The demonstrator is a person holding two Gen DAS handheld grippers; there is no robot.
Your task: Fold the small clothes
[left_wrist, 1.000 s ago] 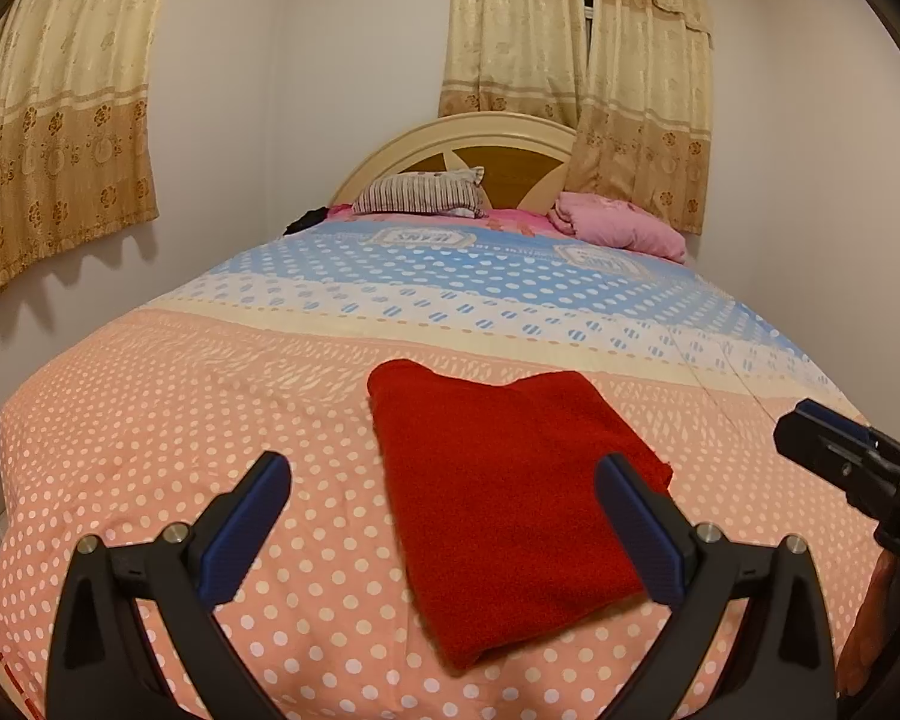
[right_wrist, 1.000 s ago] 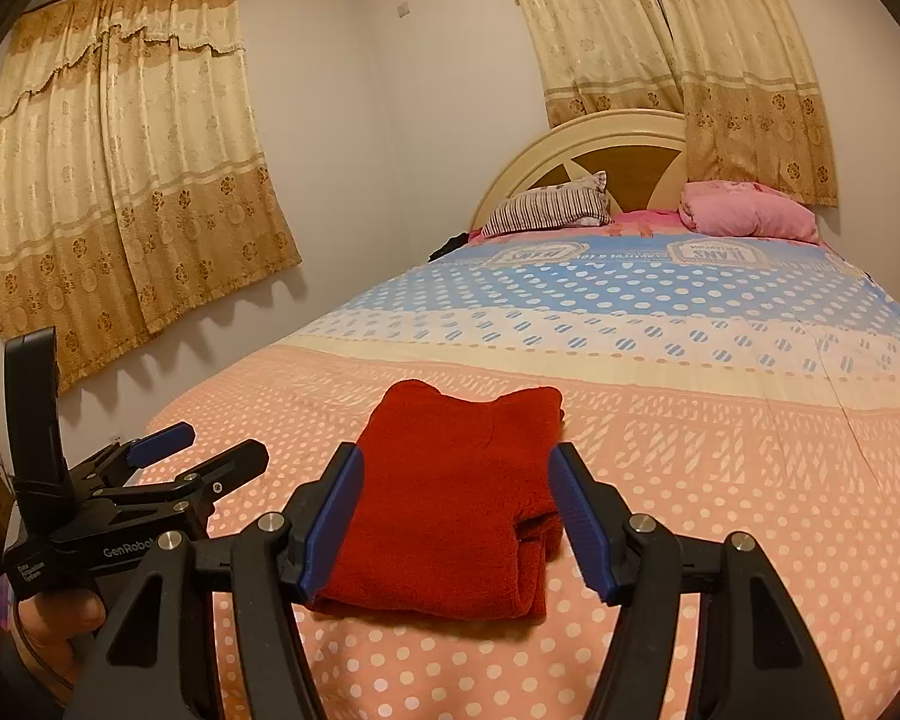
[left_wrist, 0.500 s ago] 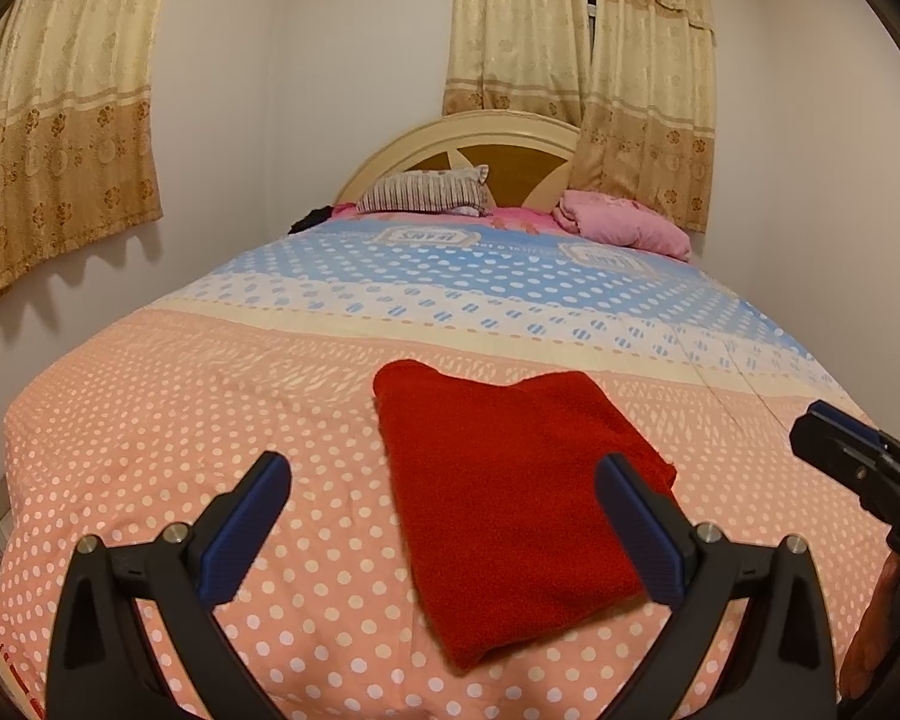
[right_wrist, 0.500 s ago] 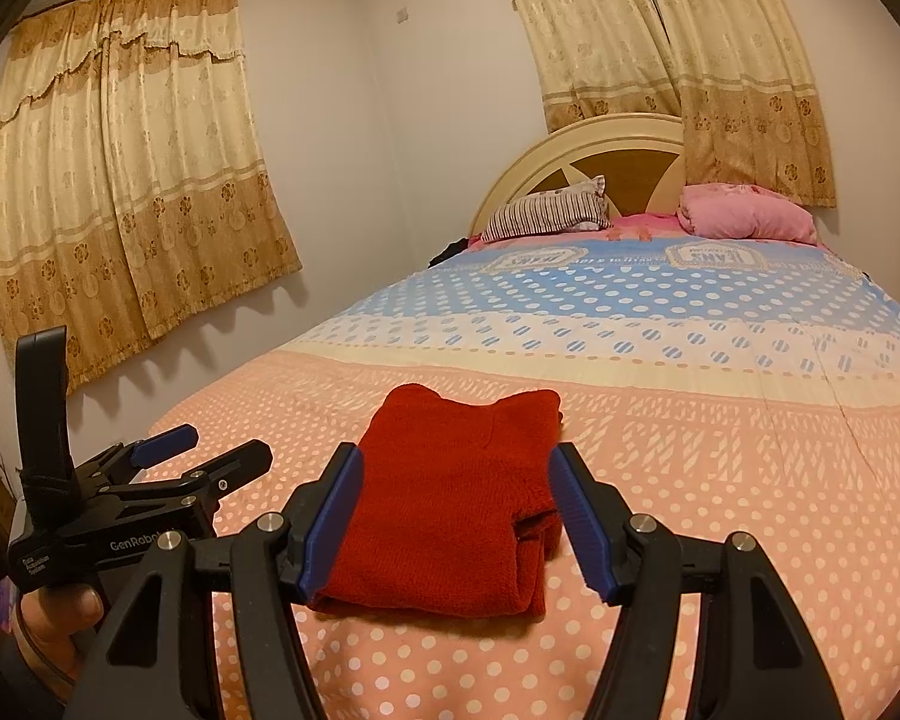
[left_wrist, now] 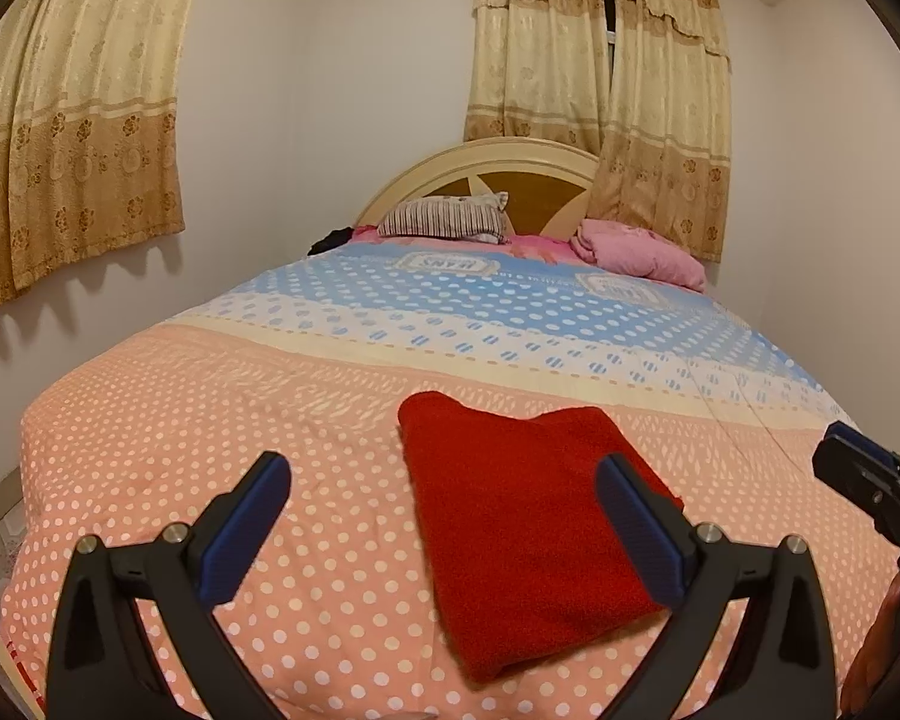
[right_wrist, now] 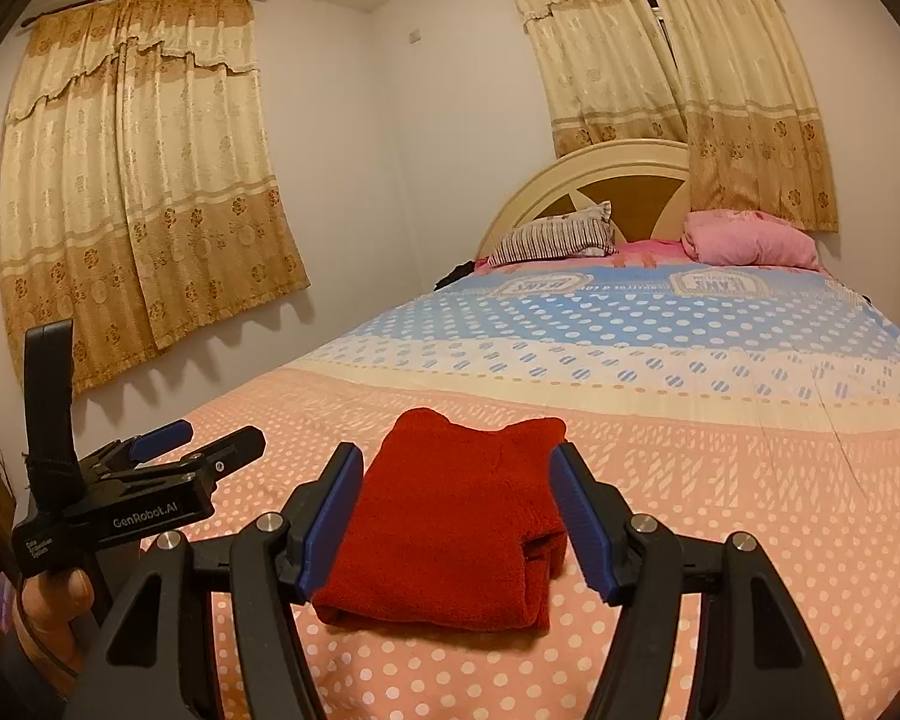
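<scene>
On left gripper (right_wrist: 198, 450) body: "GenRobot.AI"; folded red garment (right_wrist: 456, 516) beside.

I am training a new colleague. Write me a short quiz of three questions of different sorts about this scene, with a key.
1. True or false: the red cloth lies folded on the bed.
2. Which pillow is striped: the one left or right in the left wrist view?
3. What does the left gripper hold: A cloth, B pillow, C nothing?

Key: 1 true; 2 left; 3 C.
</scene>
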